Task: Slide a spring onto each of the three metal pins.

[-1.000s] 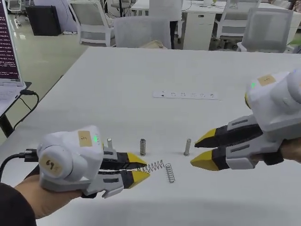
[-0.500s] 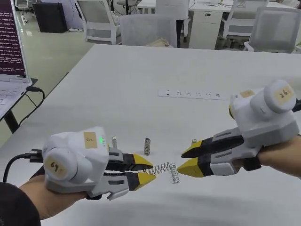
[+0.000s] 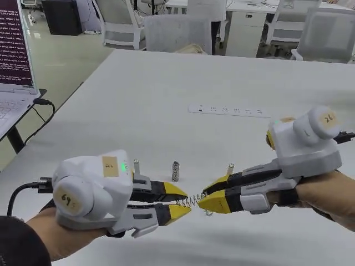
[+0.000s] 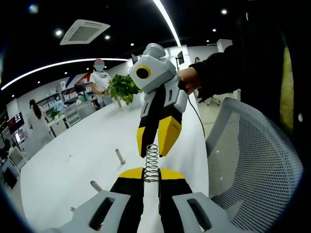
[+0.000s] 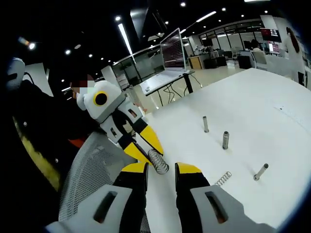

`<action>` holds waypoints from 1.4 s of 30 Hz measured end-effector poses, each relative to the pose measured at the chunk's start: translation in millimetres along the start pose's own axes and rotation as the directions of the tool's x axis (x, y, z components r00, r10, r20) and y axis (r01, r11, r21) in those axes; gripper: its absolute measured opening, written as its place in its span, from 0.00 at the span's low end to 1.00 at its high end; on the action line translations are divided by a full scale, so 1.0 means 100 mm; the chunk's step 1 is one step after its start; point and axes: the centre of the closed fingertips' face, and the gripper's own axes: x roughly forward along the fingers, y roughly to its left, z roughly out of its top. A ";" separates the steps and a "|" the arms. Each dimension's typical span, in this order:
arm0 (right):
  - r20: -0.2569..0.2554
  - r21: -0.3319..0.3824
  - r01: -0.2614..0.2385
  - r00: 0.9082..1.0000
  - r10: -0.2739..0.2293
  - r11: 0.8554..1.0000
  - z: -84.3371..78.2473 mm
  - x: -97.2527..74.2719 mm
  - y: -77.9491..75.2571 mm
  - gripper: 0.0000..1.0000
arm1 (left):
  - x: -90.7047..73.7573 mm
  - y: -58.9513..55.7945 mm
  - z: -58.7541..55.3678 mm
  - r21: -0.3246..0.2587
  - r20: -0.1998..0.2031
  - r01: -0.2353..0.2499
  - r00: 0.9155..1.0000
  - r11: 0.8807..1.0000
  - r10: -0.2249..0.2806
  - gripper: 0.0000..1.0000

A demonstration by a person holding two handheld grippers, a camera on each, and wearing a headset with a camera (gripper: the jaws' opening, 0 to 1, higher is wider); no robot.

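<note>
While one spring (image 3: 175,173) sat on the middle pin (image 3: 175,164), the left hand-held gripper (image 3: 180,202) clamped a second spring (image 3: 194,198). The right hand-held gripper (image 3: 213,194) stood open at its free end. The far-left pin (image 3: 136,165) and far-right pin (image 3: 229,169) were bare.

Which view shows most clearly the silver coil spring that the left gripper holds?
The left gripper view: the silver coil spring stands large and unhidden above the jaws. The head view shows it small and side-on; the right gripper view, foreshortened.
</note>
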 end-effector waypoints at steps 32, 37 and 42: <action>0.052 0.103 -0.073 0.996 0.068 0.992 0.12 0.04 0.16 0.11 | 0.01 -0.01 0.18 0.014 0.077 -0.029 0.997 0.999 0.028 0.03; 0.011 0.083 -0.046 0.999 0.045 0.996 0.11 0.04 0.15 0.11 | 0.04 -0.01 0.18 0.021 0.070 -0.036 0.997 0.999 0.035 0.03; -0.057 0.041 -0.017 0.998 0.020 0.999 0.05 0.03 0.13 0.09 | 0.09 -0.01 0.13 0.032 0.043 -0.050 0.998 0.998 0.049 0.03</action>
